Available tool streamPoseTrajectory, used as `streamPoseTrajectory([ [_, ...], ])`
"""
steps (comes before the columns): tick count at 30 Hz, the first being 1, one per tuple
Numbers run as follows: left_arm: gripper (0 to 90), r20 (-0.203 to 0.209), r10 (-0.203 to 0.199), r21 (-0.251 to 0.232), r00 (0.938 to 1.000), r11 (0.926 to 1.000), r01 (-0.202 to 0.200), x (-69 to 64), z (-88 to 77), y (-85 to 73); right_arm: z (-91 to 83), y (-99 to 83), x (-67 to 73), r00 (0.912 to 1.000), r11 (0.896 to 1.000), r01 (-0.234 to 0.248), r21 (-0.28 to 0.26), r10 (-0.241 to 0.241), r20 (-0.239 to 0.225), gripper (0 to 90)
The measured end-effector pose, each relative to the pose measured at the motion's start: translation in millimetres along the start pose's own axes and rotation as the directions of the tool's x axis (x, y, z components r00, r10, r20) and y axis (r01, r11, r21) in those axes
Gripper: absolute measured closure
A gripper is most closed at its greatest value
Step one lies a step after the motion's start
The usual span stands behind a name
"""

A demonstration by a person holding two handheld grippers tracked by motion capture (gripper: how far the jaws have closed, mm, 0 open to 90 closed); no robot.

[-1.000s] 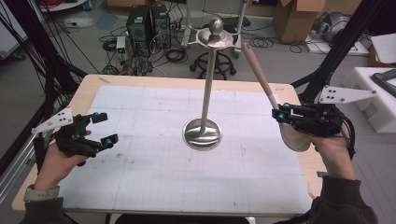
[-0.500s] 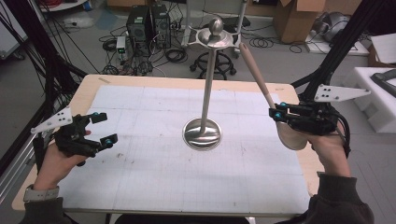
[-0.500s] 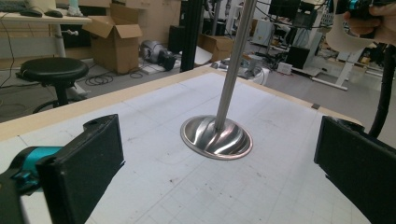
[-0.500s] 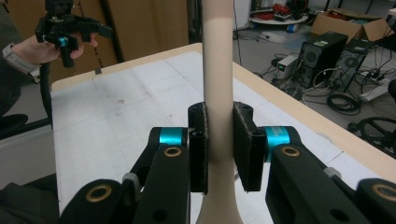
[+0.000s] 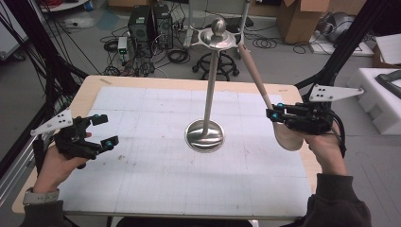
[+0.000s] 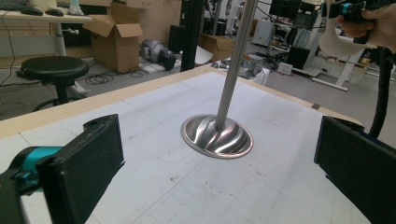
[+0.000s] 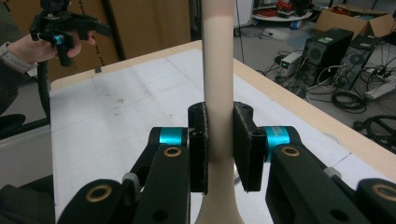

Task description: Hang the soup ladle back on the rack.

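Note:
A tall metal stand (image 5: 210, 80) rises from a round base (image 5: 204, 135) at the table's middle and carries a dish with a ball (image 5: 218, 38) on top. My right gripper (image 5: 274, 111) is shut on the handle of a pale wooden spoon (image 5: 253, 73), at the table's right edge. The spoon's bowl (image 5: 286, 137) hangs below the hand and its handle tip slants up close to the dish. In the right gripper view both pads press the handle (image 7: 219, 56). My left gripper (image 5: 106, 129) hovers open over the table's left side with nothing between its jaws, facing the base (image 6: 217, 135).
A white gridded mat (image 5: 156, 175) covers the wooden table (image 5: 85, 92). Behind the table stand a stool (image 5: 215, 64), computer cases (image 5: 149, 26) and loose cables. Cardboard boxes (image 5: 298, 16) sit at the back right, white foam blocks (image 5: 378, 99) at the right.
The right gripper has edged slightly left with the spoon, bringing the handle tip nearer the stand's top dish. The left gripper has stayed where it was.

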State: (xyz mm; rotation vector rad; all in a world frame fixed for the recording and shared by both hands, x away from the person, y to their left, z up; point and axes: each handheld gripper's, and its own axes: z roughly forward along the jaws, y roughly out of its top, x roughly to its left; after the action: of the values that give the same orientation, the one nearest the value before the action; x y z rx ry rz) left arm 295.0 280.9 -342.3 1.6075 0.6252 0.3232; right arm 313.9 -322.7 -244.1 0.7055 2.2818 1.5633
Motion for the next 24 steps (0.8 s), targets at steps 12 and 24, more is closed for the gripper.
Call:
streamPoseTrajectory([
  [12, 1.8, 0.001, 0.000, -0.003, 1.0000, 1.0000, 0.000, 0.1, -1.5, -0.3, 24.1, -1.7, 0.8, 0.9998, 0.999, -0.012, 0.049, 0.012, -0.015, 78.0],
  [24, 1.8, 0.002, -0.002, -0.014, 1.0000, 0.9999, 0.002, -0.1, -3.6, 0.3, 47.3, -3.0, 1.1, 0.9995, 0.998, -0.012, 0.067, 0.014, -0.029, 78.0],
])
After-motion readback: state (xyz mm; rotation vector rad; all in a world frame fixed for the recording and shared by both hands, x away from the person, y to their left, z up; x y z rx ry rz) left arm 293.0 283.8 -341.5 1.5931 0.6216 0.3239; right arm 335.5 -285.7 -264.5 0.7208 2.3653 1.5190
